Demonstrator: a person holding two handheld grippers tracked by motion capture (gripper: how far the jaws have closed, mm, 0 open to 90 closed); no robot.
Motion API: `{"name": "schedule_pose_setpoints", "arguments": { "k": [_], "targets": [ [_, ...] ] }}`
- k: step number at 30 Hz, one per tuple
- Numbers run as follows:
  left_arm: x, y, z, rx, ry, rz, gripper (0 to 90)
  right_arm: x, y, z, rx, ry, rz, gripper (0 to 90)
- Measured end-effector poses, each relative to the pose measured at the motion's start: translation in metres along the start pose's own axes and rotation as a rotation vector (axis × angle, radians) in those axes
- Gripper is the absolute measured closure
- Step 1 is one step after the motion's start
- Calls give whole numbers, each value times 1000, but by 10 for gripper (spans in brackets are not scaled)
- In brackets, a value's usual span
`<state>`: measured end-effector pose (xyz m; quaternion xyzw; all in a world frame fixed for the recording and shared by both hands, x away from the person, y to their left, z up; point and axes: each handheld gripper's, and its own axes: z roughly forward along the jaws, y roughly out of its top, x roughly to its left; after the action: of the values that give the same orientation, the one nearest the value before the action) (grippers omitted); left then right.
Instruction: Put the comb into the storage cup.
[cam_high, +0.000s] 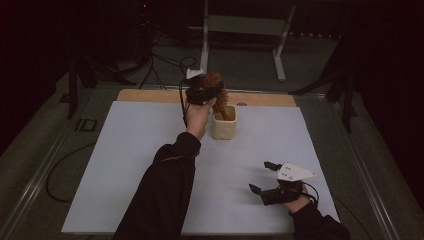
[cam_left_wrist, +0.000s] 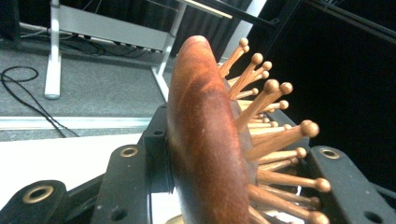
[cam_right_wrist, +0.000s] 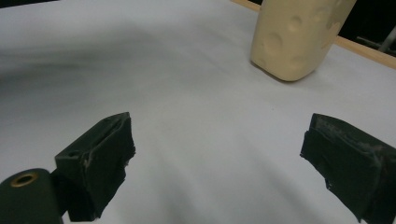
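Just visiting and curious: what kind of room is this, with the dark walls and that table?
Probably a lab or recording studio, not a home. A white table stands on a grey floor strewn with cables, a bare metal frame stands behind it, and dark curtains hang all around.

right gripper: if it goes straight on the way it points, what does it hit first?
Probably nothing soon: the right gripper, jaws open, points low over bare white table. The cream cup stands farther off, right of that line; depth is unclear, so it may pass beside it.
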<state>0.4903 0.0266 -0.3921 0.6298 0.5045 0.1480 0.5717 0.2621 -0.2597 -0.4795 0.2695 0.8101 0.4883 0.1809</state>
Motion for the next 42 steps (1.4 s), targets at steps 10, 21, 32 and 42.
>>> {"name": "schedule_pose_setpoints", "arguments": {
  "k": [10, 21, 32, 42],
  "targets": [
    [9, -10, 6, 15, -25, -2, 533, 0, 0, 0, 3, 1, 0, 79],
    [9, -13, 9, 38, -41, 43, 509, 0, 0, 1, 6, 5, 3, 80],
    [11, -13, 6, 50, -35, 48, 471, 1, 0, 1, 5, 8, 6, 80],
    [9, -8, -2, 105, -36, 78, 252, 0, -1, 2, 4, 8, 5, 80]
  ]
}}
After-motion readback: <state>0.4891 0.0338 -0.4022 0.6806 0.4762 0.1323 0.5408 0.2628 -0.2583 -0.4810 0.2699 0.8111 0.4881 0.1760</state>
